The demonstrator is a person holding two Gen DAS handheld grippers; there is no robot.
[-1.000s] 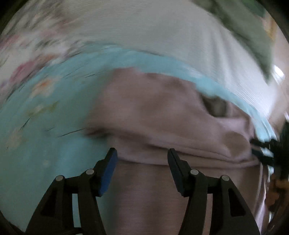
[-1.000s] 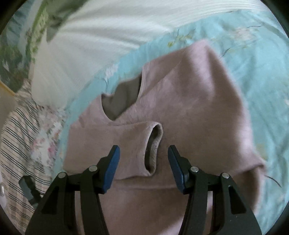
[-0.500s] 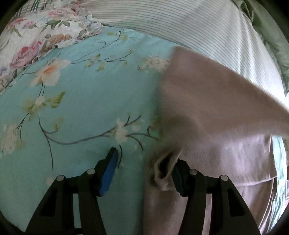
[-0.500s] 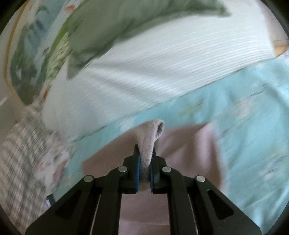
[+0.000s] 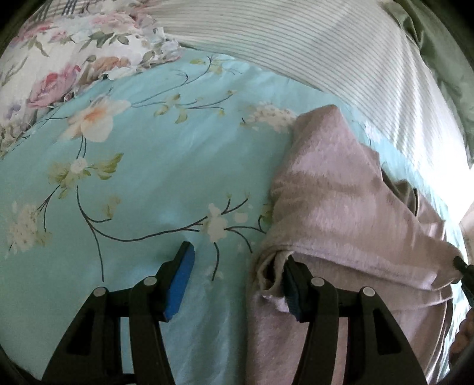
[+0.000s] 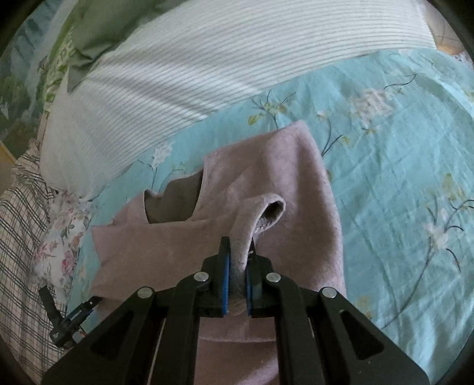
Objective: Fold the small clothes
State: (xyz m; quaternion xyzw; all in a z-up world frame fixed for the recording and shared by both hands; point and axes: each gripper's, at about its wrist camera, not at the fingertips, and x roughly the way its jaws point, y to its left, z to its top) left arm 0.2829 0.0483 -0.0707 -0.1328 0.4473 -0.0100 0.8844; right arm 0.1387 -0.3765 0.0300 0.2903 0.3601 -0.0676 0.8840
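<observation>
A small pink sweater (image 6: 266, 183) is laid on a blue flowered bedsheet (image 6: 400, 148). In the right wrist view, the neck hole and one sleeve are seen. The sleeve end (image 6: 269, 213) is lifted up off the sweater body, with its round opening shown. The right gripper (image 6: 237, 266) is squeezed tight on this sleeve, and the cloth is pinched between the two blue pads.

In the left wrist view, the sweater (image 5: 340, 207) is seen from its other side, along the right part of the picture. The left gripper (image 5: 237, 278) is held wide apart. One blue pad (image 5: 180, 281) is seen over the bare bedsheet (image 5: 148, 177). The other pad is mostly covered by the other sleeve's open end (image 5: 272, 275), so it cannot be told if that finger is inside the cuff or only beside it.

A white striped pillow (image 6: 222, 68) is laid behind the sweater in both views. A pink rose-print cloth (image 5: 59, 59) is shown clearly only in the left view. A checked cloth (image 6: 20, 222) and a green cloth (image 6: 103, 26) are shown best in the right view.

The tip of the other gripper is seen at the left edge of the right view, small and dark. The bottom of the sweater is cut off by the picture edge in both views
</observation>
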